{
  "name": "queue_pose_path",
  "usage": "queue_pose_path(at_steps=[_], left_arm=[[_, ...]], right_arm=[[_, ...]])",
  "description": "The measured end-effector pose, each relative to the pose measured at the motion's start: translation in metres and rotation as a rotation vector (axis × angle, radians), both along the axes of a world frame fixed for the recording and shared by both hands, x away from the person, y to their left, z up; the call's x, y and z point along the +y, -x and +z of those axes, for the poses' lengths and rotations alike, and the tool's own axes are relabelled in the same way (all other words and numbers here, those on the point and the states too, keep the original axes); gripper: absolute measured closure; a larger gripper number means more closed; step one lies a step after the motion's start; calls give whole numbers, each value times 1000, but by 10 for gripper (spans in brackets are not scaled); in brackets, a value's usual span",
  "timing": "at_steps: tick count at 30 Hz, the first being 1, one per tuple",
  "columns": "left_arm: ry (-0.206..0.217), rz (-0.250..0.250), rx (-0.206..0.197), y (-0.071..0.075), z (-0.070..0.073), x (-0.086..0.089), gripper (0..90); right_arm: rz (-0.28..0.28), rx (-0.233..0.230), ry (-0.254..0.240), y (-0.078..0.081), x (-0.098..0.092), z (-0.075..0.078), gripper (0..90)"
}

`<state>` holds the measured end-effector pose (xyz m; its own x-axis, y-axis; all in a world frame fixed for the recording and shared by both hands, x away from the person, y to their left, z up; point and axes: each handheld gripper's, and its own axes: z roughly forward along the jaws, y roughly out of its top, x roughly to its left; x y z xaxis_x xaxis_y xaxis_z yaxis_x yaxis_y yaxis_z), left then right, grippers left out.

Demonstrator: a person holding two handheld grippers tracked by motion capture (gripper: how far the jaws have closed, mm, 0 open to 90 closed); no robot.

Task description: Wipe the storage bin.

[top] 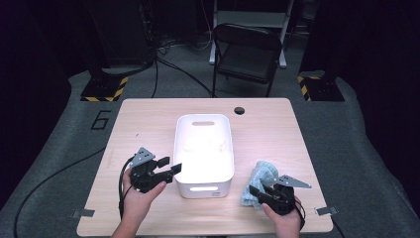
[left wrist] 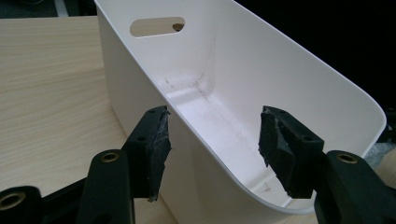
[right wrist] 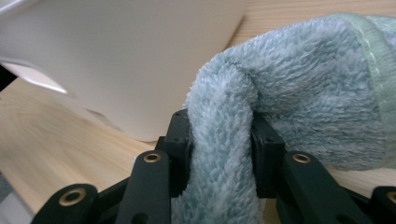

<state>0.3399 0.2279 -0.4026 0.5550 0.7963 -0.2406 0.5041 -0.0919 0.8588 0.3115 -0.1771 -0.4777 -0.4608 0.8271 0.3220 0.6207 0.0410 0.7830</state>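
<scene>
A white plastic bin (top: 218,187) with handle slots stands empty in the middle of the wooden table (top: 148,119). My left gripper (top: 168,167) is at the bin's near left corner and is open. In the left gripper view the bin (left wrist: 280,70) has its rim running between the gripper's (left wrist: 212,144) two pads, one outside the wall and one over the inside, neither pressing. A light blue-green fluffy towel (top: 261,174) lies bunched to the right of the bin. My right gripper (right wrist: 222,140) is shut on a fold of the towel (right wrist: 303,93), close beside the bin (right wrist: 116,56).
A dark folding chair (top: 247,49) stands beyond the table's far edge. A round cable hole (top: 239,110) sits near the far edge. Yellow-and-black striped stand bases (top: 101,89) flank the table on the floor. A cable trails off the left side.
</scene>
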Motion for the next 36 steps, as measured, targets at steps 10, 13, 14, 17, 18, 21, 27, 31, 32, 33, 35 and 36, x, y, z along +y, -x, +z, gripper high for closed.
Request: queue_pose_path(at_steps=[10,13,14,17,18,21,27,31,32,33,35,36], left_arm=[[6,24,7,-4,-1,9,416],[6,27,7,-5,-1,10,415],[4,31,10,-5,-2,12,415],[7,37,13,-5,-3,14,415],[7,36,13,-6,-3,15,414],[10,46,16,-6,-4,17,413],[13,56,24,-7,-6,21,413],[10,54,28,-8,-6,22,410],[9,54,28,-9,-7,22,410],[9,54,28,-9,-7,22,409],[9,55,33,-10,-8,22,409],[7,53,34,-10,-8,22,408]], right_arm=[[-107,0,22,-3,-32,3,648],[-116,9,35,-4,-34,-1,649],[-117,41,59,-8,-34,-8,648],[-86,91,103,-15,-30,-24,642],[-81,104,103,-17,-27,-28,635],[-73,104,107,-19,-26,-30,619],[-81,106,88,-18,-25,-31,577],[-83,97,85,-17,-24,-31,508],[-83,94,84,-16,-23,-30,491],[-83,94,84,-16,-23,-30,491],[-80,86,89,-15,-22,-27,452],[-80,83,88,-15,-22,-26,444]])
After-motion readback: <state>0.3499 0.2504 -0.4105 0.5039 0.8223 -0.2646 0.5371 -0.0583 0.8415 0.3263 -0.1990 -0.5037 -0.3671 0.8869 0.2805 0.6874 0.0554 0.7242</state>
